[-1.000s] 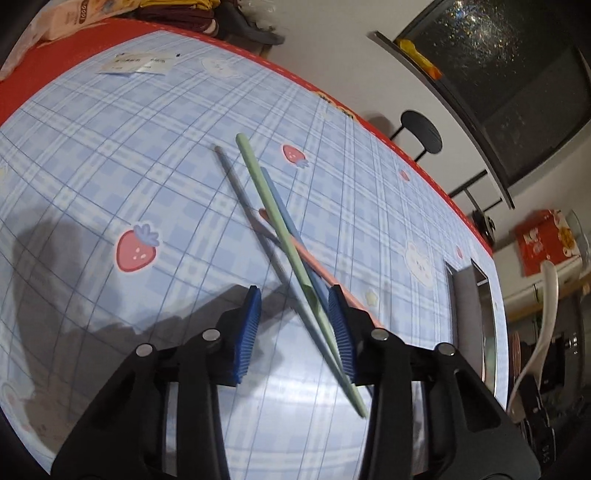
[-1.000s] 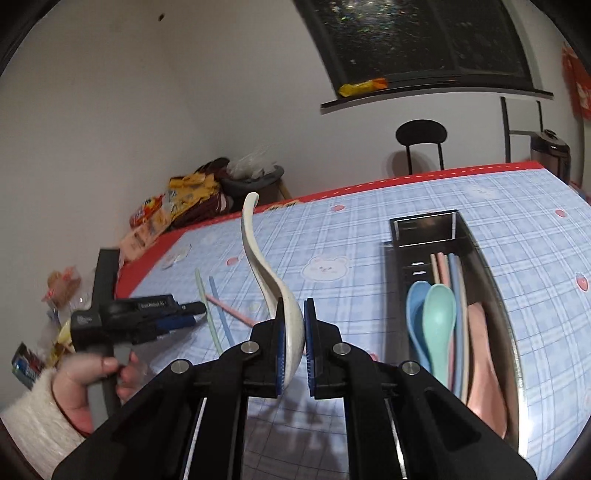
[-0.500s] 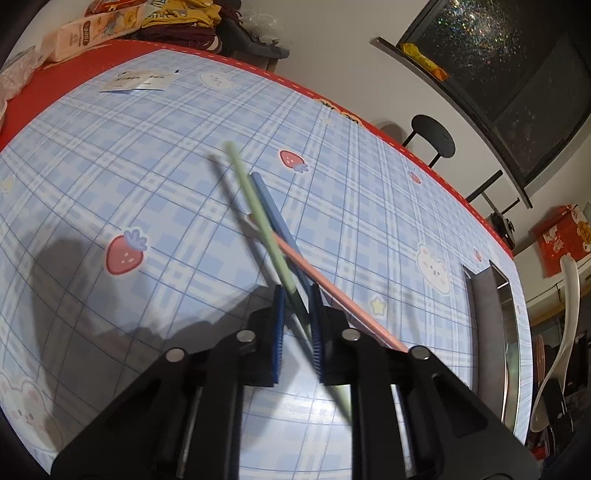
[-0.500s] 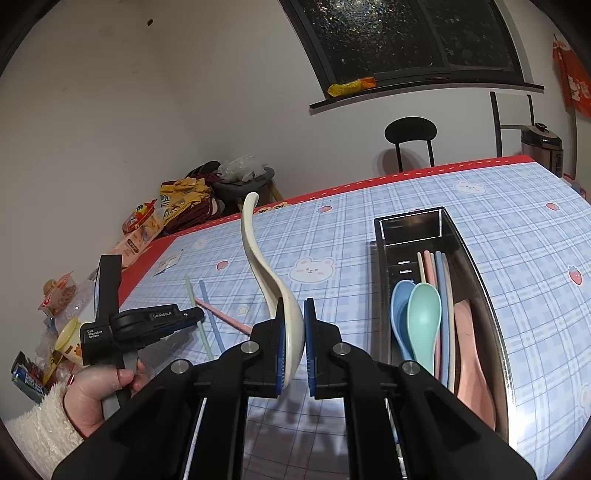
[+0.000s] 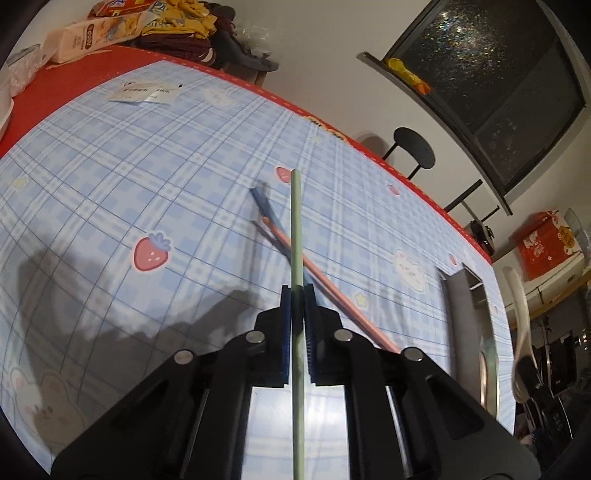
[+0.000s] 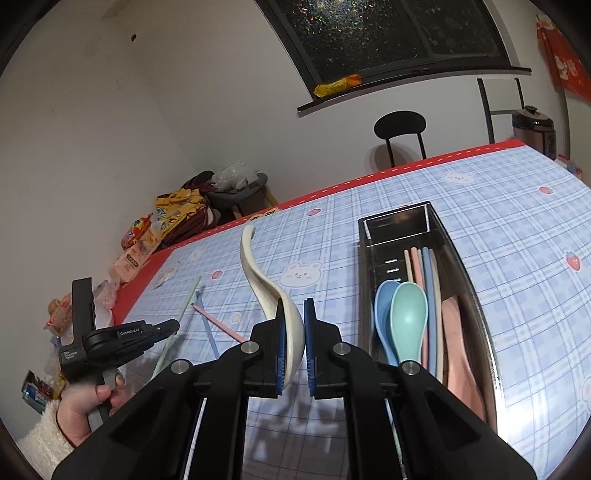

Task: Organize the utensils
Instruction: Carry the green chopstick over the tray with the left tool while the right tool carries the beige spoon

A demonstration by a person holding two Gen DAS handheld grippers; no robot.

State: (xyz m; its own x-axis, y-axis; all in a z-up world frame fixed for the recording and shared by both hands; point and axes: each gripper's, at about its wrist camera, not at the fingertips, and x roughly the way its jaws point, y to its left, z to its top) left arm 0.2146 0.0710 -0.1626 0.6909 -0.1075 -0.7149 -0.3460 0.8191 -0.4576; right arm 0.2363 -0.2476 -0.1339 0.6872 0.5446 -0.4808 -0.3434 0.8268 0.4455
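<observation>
My left gripper (image 5: 297,291) is shut on a green chopstick (image 5: 296,229) and holds it off the tablecloth, pointing away from me. A blue chopstick (image 5: 266,208) and a pink chopstick (image 5: 332,291) lie crossed on the cloth beneath it. My right gripper (image 6: 293,314) is shut on a white ceramic spoon (image 6: 258,273), handle up, above the table left of the metal utensil tray (image 6: 439,229). The tray holds a blue spoon (image 6: 382,314), a green spoon (image 6: 408,317), a pink one and several chopsticks. The left gripper with the green chopstick also shows in the right wrist view (image 6: 170,326).
The table has a blue plaid cloth (image 5: 110,177) with a red border. Snack packs (image 5: 92,33) and a paper label (image 5: 144,94) lie at the far left end. A black chair (image 6: 400,129) stands behind the table. The tray's edge (image 5: 461,295) shows at right.
My left gripper closed on the green chopstick and lifted it off the other two, swinging it straight. The right gripper kept holding the white spoon and drifted slightly.
</observation>
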